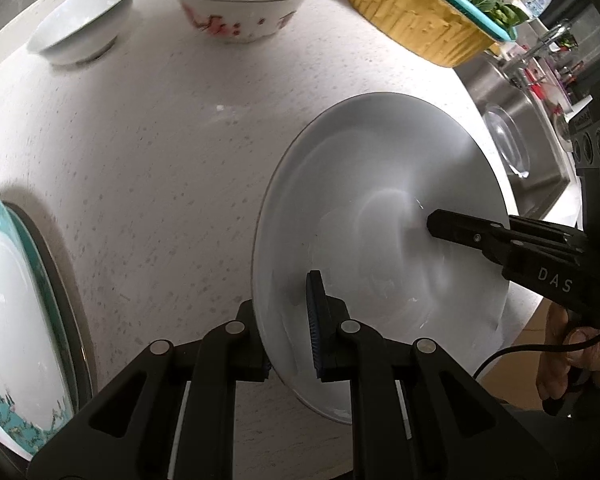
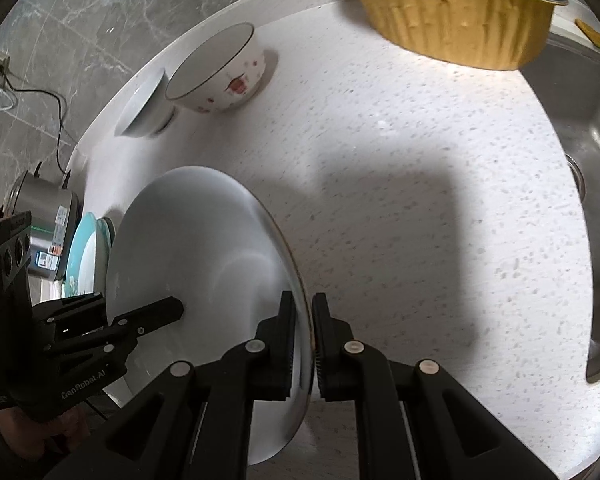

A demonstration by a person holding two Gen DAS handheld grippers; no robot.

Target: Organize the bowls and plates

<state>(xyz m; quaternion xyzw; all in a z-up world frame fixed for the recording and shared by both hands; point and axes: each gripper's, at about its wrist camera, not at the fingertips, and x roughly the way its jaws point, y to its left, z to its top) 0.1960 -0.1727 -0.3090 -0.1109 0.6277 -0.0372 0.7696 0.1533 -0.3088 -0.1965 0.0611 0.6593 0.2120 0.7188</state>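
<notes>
A plain white plate (image 1: 372, 208) (image 2: 196, 240) hangs over the speckled counter, held at both edges. My left gripper (image 1: 288, 320) is shut on its left rim, and my right gripper (image 2: 303, 336) is shut on its right rim. The right gripper (image 1: 432, 224) reaches in from the right in the left wrist view; the left gripper (image 2: 180, 306) shows at lower left in the right wrist view. A turquoise floral plate (image 1: 8, 304) (image 2: 82, 256) lies at the left on a dark plate. Two bowls stand at the back: a plain white bowl (image 1: 82, 20) (image 2: 144, 108) and a red-flowered bowl (image 1: 242, 4) (image 2: 220, 76).
A yellow basin (image 1: 412, 16) (image 2: 452, 16) with a teal tray of greens on top stands at the back right. A steel sink (image 1: 532, 140) (image 2: 592, 128) lies to the right. A steel cooker (image 2: 44, 216) stands beyond the turquoise plate by the grey wall.
</notes>
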